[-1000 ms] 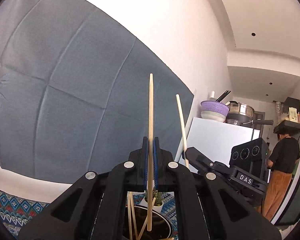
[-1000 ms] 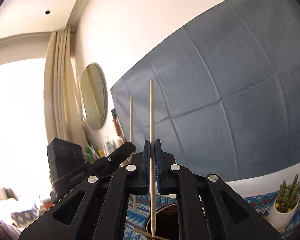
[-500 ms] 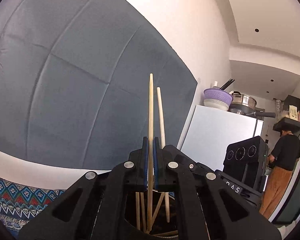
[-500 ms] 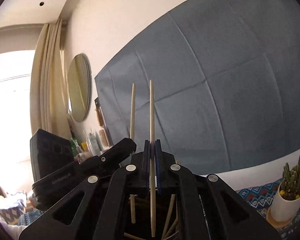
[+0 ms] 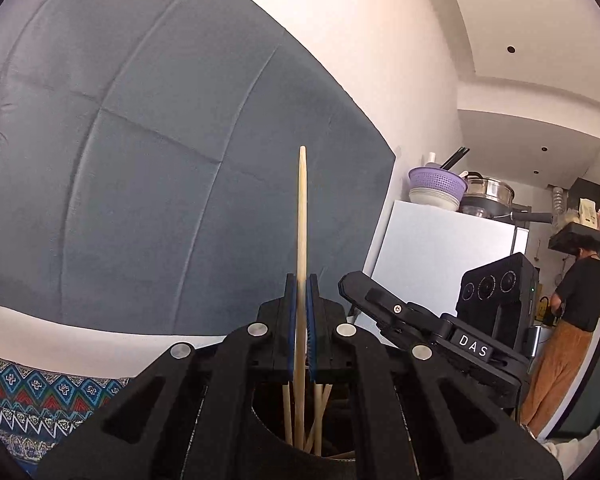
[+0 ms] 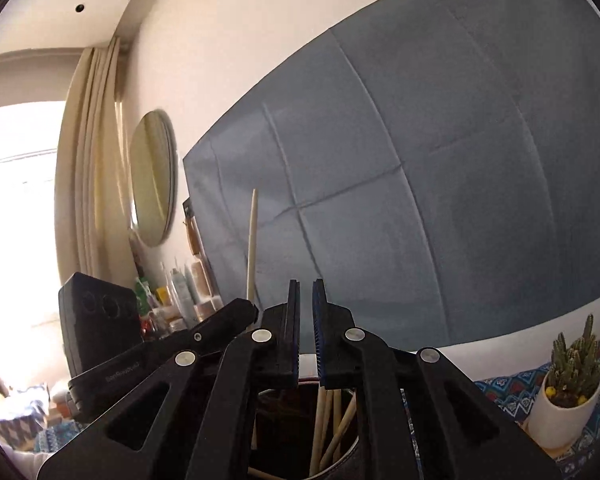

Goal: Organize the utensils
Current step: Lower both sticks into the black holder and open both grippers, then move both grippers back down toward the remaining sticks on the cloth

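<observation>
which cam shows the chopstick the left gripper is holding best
The left wrist view: the chopstick stands upright, clamped in the left gripper, visible from its tip down toward the holder. The right wrist view shows only its upper part, rising behind the left gripper's body.

The left gripper (image 5: 300, 312) holds one chopstick (image 5: 301, 240) upright between its jaws, the stick's lower end reaching down into the holder (image 6: 284, 412) directly below, where several other chopsticks (image 5: 320, 416) lean; the right gripper (image 6: 306, 320) stands just to the right of the left one, above the same holder, its jaws apart with nothing between them; in the right wrist view the held chopstick (image 6: 252, 244) rises to the left of the right gripper; a potted cactus (image 6: 568, 384) stands on the desk (image 6: 500, 392) to the right of the holder; a fabric backdrop (image 5: 160, 160) hangs behind everything; a fridge (image 5: 440, 256) stands far right behind, with a colander (image 5: 436, 182) and pots on top.
</observation>
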Demonstrator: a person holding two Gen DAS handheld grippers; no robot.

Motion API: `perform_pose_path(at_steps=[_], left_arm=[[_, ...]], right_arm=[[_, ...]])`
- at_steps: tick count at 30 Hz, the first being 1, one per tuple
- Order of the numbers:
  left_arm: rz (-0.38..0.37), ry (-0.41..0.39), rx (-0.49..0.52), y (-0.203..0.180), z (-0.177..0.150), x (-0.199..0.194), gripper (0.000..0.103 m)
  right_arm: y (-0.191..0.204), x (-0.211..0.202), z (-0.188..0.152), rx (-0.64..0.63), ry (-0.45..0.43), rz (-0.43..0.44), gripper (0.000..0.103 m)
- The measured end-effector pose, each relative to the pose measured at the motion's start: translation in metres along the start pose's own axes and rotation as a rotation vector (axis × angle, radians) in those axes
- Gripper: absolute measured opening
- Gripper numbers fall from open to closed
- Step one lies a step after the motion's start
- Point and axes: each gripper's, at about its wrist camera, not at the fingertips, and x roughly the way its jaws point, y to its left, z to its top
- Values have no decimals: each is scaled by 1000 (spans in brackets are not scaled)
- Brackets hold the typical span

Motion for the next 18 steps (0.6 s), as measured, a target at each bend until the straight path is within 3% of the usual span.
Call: perform_pose_path(at_steps=[3, 6, 9, 11, 14, 16, 18], left_arm=[[15, -2, -8, 4, 1, -1, 8], [29, -7, -18, 8, 4, -4, 19], [46, -9, -22, 11, 8, -8, 43], [67, -12, -12, 10, 12, -9, 66], [122, -7, 23, 5, 16, -11, 87], [147, 6, 34, 3, 19, -11, 96], [168, 10, 36, 1, 21, -11, 97]], right_arm=[[-2, -2, 3, 2, -12, -14, 9], [-8, -10, 10, 38, -44, -26, 9], [-13, -19, 18, 59, -73, -51, 30], [-15, -25, 22, 60, -97, -72, 48], [-17, -32, 27, 66, -120, -87, 60], [-18, -35, 30, 71, -123, -95, 70], [-18, -38, 32, 73, -128, -107, 81]])
